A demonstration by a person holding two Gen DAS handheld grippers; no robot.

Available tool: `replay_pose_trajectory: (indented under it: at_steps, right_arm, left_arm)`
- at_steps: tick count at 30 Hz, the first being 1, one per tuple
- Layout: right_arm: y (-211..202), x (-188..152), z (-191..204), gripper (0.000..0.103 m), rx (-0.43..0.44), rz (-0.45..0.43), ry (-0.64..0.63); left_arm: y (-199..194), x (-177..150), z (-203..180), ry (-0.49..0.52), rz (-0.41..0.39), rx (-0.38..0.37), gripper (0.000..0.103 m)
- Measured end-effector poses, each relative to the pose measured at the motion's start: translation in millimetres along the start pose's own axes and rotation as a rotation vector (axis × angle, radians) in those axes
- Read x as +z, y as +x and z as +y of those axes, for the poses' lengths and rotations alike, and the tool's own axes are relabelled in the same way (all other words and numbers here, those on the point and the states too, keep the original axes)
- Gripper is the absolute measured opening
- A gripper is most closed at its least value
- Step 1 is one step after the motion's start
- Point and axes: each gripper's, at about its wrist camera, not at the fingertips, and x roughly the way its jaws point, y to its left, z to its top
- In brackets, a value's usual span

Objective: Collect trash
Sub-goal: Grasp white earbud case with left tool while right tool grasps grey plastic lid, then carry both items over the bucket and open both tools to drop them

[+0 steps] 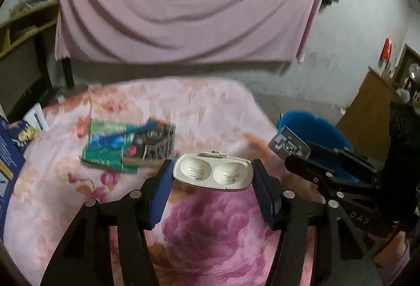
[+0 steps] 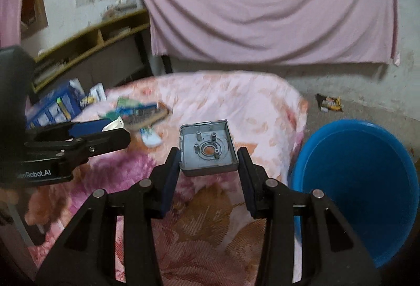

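Note:
In the left wrist view my left gripper (image 1: 212,164) is shut on a white plastic case (image 1: 212,174) with two oval hollows, held by its ends above the floral cloth. In the right wrist view my right gripper (image 2: 208,152) is shut on a grey square plastic cover (image 2: 208,149), its studded inner side facing the camera. A blue basin (image 2: 354,181) stands on the floor right of the table, just beyond the right gripper. From the left wrist, the right gripper (image 1: 291,152) with the grey cover (image 1: 288,144) hangs in front of the basin (image 1: 315,128).
A pink floral cloth (image 1: 210,220) covers the table. On it lie a green packet (image 1: 107,149), a brush (image 1: 155,144) and a white-blue tube (image 2: 151,139). Blue boxes (image 2: 52,107) stand at the far left edge. A wrapper (image 2: 329,102) lies on the floor.

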Motion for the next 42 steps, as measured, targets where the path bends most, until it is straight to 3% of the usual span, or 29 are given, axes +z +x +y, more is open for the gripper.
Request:
replay_pose_trajectory:
  at_steps: [3, 6, 13, 19, 27, 32, 37, 42]
  right_arm:
    - [-20.6, 4.5, -3.9, 0.070, -0.043, -0.112, 0.006]
    - [-53.0, 8.5, -9.5, 0.070, -0.112, -0.281, 0.010]
    - [-108.8, 4.1, -23.5, 0.070, -0.260, -0.549, 0.046]
    - [-139.9, -4.8, -46.7, 0.070, -0.377, -0.667, 0.122]
    - [-150.5, -21.2, -92.5, 0.070, -0.460, -0.605, 0.247]
    - [-140.4, -32.9, -131.7, 0.070, -0.441, -0.471, 0.413]
    - [-127.7, -40.6, -153.5, 0.070, -0.429, -0.366, 0.501]
    - [-121.6, -45.2, -162.5, 0.070, -0.402, -0.316, 0.534]
  left_arm:
    - [-14.2, 8.6, -11.4, 0.005, -0.098, -0.002, 0.053]
    - [-29.9, 21.5, -29.2, 0.033, -0.198, -0.023, 0.053]
    - [-58.7, 47.4, -86.1, 0.169, -0.399, -0.087, 0.053]
    - [-55.7, 53.8, -129.6, 0.278, -0.446, -0.137, 0.053]
    - [-14.3, 57.1, -187.4, 0.330, -0.359, -0.226, 0.053]
    - [20.3, 57.2, -210.0, 0.298, -0.231, -0.276, 0.053]
    - [44.6, 57.9, -217.5, 0.258, -0.118, -0.267, 0.053]
    - [60.5, 53.9, -224.8, 0.256, -0.043, -0.242, 0.053]
